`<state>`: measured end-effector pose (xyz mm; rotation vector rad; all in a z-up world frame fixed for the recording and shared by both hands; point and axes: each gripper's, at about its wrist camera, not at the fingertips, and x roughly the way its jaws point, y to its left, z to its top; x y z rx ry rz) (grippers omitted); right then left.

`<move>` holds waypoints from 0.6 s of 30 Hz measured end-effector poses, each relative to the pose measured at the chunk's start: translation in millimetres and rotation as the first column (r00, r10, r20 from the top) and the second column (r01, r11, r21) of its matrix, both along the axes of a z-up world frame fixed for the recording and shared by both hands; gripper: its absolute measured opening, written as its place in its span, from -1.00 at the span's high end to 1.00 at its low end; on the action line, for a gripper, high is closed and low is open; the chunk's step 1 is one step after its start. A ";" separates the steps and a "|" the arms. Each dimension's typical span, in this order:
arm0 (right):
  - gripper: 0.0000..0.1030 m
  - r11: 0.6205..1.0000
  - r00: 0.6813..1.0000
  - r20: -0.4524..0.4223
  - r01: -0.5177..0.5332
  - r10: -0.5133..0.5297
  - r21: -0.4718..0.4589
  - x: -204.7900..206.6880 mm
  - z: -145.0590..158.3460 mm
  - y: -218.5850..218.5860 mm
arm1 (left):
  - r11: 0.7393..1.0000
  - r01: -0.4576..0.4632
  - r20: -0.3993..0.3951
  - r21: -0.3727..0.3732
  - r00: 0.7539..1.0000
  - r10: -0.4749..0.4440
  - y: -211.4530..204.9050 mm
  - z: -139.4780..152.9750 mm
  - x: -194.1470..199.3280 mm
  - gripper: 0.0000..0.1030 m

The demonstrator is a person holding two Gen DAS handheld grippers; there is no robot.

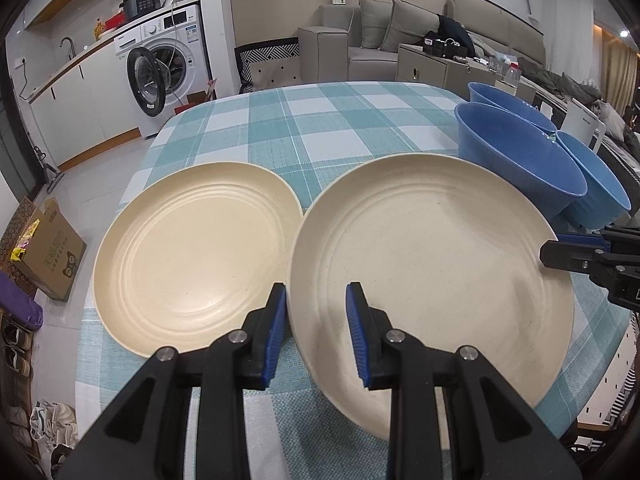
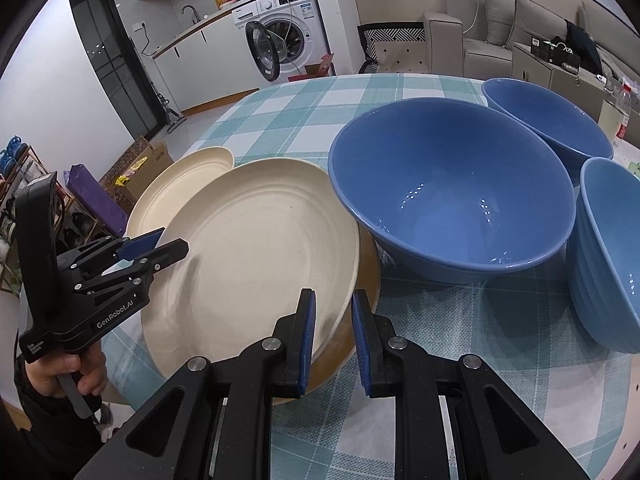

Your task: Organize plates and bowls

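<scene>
Two cream plates lie on the checked tablecloth. The nearer plate (image 1: pixel 432 264) (image 2: pixel 256 264) is tilted, with its left rim between the jaws of my left gripper (image 1: pixel 316 328) (image 2: pixel 160 248) and its right rim between the jaws of my right gripper (image 2: pixel 333 336) (image 1: pixel 550 254). Both grippers stand narrowly open around the rim; whether the pads touch it is unclear. A second plate (image 1: pixel 192 260) (image 2: pixel 184 176) lies flat to the left. Three blue bowls stand to the right: a large one (image 2: pixel 452 196) (image 1: pixel 516 160), one behind it (image 2: pixel 548 120) and one at the right edge (image 2: pixel 608 256).
The table (image 1: pixel 304 128) is round and its near and left edges are close. Beyond it are a washing machine (image 1: pixel 168 60), a sofa (image 1: pixel 384 36) and a cardboard box (image 1: pixel 48 248) on the floor at left.
</scene>
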<state>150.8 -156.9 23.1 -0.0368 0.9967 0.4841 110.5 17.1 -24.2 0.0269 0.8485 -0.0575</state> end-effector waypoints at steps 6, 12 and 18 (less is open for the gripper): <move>0.63 1.000 1.000 -0.004 0.005 -0.005 -0.022 3.7 -6.5 1.7 | 1.000 0.003 -0.003 0.000 1.000 -0.003 -1.3 -1.1 0.9 0.46; 0.63 0.999 1.000 0.005 0.012 -0.012 -0.042 3.9 -8.0 3.6 | 1.000 0.008 -0.004 -0.006 1.000 -0.008 -3.5 -3.4 2.0 0.46; 0.63 0.998 1.000 0.007 0.017 -0.017 -0.063 4.9 -12.4 2.3 | 1.000 0.010 -0.009 -0.003 1.000 -0.010 -5.1 -6.0 2.9 0.46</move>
